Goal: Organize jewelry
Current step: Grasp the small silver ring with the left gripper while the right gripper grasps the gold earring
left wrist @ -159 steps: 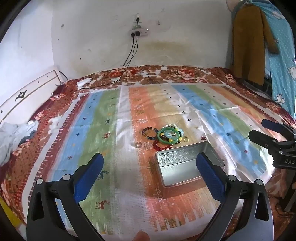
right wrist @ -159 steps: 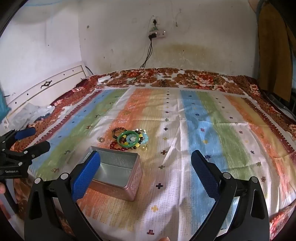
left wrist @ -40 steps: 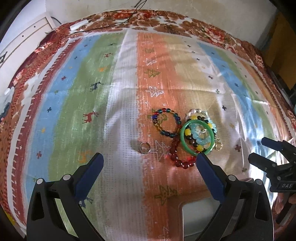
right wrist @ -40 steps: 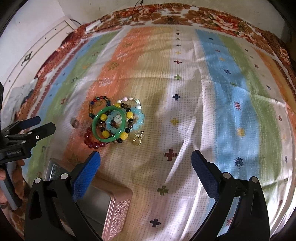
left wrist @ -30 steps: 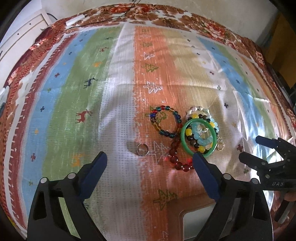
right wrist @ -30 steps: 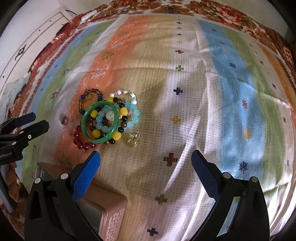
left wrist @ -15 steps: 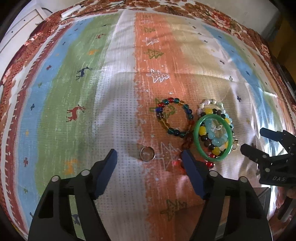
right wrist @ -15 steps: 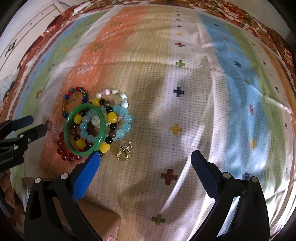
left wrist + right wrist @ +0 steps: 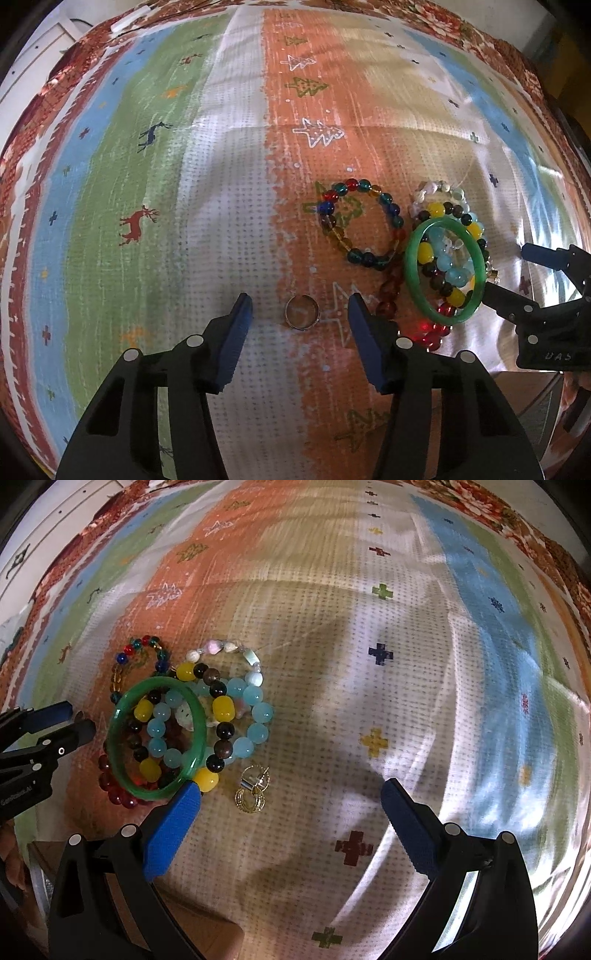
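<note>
Two grippers hang over a bed spread with a striped cloth [image 9: 229,184], its bands green, blue, white, orange and tan, sewn with small deer, trees and crosses; a red floral border [image 9: 436,18] runs along the far edge, and pale wall shows beyond it. Our left gripper [image 9: 300,314] points steeply down at a small silver ring [image 9: 302,314] lying flat on the white band. Its jaws are closing with the ring between them, the blue pads still clear of it on both sides. Just right of the ring lies the heap of bracelets: a multicoloured glass-bead bracelet [image 9: 360,221], a red bead strand [image 9: 391,291], and a green bangle [image 9: 157,738] resting on top of yellow, dark and pale-blue bead bracelets [image 9: 236,716]. Small gold earrings [image 9: 253,792] sit beside the heap. Our right gripper [image 9: 291,797] holds its jaws wide apart above bare cloth near the earrings, gripping nothing.
</note>
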Demonstrator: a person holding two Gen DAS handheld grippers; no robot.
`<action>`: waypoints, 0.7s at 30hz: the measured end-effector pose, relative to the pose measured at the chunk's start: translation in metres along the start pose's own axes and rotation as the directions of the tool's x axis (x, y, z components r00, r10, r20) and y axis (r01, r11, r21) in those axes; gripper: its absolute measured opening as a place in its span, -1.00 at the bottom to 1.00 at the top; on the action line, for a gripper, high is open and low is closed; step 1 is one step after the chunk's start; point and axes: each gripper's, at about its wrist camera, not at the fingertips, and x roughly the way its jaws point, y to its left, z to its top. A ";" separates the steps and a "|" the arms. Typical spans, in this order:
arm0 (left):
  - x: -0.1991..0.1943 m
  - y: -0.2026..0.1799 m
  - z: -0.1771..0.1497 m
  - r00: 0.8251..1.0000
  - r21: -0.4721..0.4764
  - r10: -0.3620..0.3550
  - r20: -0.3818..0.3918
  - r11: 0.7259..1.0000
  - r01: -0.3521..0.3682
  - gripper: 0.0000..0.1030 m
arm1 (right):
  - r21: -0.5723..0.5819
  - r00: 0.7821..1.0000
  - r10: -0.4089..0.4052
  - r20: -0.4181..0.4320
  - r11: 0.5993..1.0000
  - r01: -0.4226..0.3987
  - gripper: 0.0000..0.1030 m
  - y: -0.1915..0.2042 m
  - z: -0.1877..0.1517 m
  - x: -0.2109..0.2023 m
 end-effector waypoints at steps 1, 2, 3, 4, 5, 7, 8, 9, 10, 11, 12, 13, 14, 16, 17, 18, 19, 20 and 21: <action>0.001 -0.001 0.000 1.000 0.003 0.002 0.000 1.000 -0.002 0.05 | -0.001 1.000 0.000 -0.002 1.000 0.000 0.81 0.000 0.001 0.001; 0.002 -0.001 0.001 1.000 0.009 0.006 0.001 1.000 -0.006 0.05 | -0.001 1.000 -0.004 -0.005 1.000 0.004 0.80 0.001 0.002 0.002; 0.002 -0.002 0.002 1.000 0.012 0.008 0.001 1.000 -0.008 0.05 | 0.001 1.000 -0.004 -0.006 1.000 0.004 0.77 0.002 0.003 0.004; 0.003 -0.001 0.002 1.000 0.012 0.009 0.001 1.000 -0.009 0.05 | 0.003 1.000 -0.004 -0.006 1.000 0.004 0.74 0.002 0.006 0.005; 0.003 -0.001 0.003 1.000 0.010 0.008 0.000 1.000 -0.008 0.05 | 0.008 1.000 -0.003 -0.006 1.000 0.004 0.72 0.001 0.007 0.007; 0.002 0.000 0.003 1.000 0.010 0.008 0.003 1.000 -0.008 0.05 | 0.009 1.000 -0.005 -0.007 1.000 0.005 0.65 0.000 0.006 0.008; 0.003 -0.001 0.004 1.000 0.012 0.009 0.003 1.000 -0.009 0.05 | 0.008 1.000 -0.009 -0.009 1.000 0.009 0.63 0.000 0.007 0.009; 0.004 -0.001 0.003 1.000 0.016 0.009 0.002 1.000 -0.009 0.05 | 0.006 1.000 -0.012 -0.009 1.000 0.012 0.58 0.000 0.007 0.010; 0.005 -0.002 0.004 1.000 0.019 0.010 0.002 1.000 -0.010 0.05 | 0.005 1.000 -0.016 -0.009 1.000 0.016 0.52 -0.001 0.007 0.010; 0.005 -0.002 0.004 1.000 0.023 0.012 0.001 1.000 -0.012 0.05 | 0.002 1.000 -0.024 -0.009 1.000 0.024 0.49 -0.002 0.007 0.011; 0.006 -0.003 0.004 1.000 0.027 0.016 0.001 1.000 -0.016 0.04 | -0.001 1.000 -0.029 -0.008 1.000 0.029 0.47 -0.003 0.006 0.012; 0.006 -0.004 0.003 1.000 0.030 0.020 0.001 0.999 -0.020 0.04 | -0.004 1.000 -0.028 -0.007 1.000 0.028 0.47 -0.003 0.007 0.013; 0.007 -0.004 0.002 1.000 0.034 0.024 0.002 0.999 -0.024 0.04 | -0.005 1.000 -0.026 -0.006 1.000 0.026 0.47 -0.006 0.005 0.014; 0.008 -0.009 0.001 0.999 0.054 0.046 0.004 0.997 -0.047 0.01 | 0.001 1.000 -0.016 -0.006 1.000 0.016 0.44 -0.008 0.001 0.016; 0.009 -0.010 0.001 0.998 0.061 0.055 0.007 0.997 -0.055 -0.01 | 0.003 1.000 -0.014 -0.005 1.000 0.014 0.41 -0.008 -0.001 0.017; 0.009 -0.011 0.000 0.998 0.066 0.060 0.009 0.996 -0.060 -0.04 | 0.004 1.000 -0.016 -0.005 1.000 0.016 0.33 -0.009 -0.001 0.018; 0.009 -0.011 0.000 0.998 0.068 0.064 0.010 0.996 -0.065 -0.05 | 0.007 1.000 -0.015 -0.004 1.000 0.015 0.25 -0.010 -0.001 0.018; 0.009 -0.011 0.000 0.998 0.068 0.066 0.010 0.995 -0.066 -0.09 | 0.008 1.000 -0.015 -0.003 1.000 0.015 0.22 -0.011 -0.001 0.018; 0.009 -0.011 0.000 0.998 0.068 0.067 0.011 0.995 -0.068 -0.13 | 0.008 1.000 -0.014 -0.002 1.000 0.014 0.15 -0.013 -0.001 0.015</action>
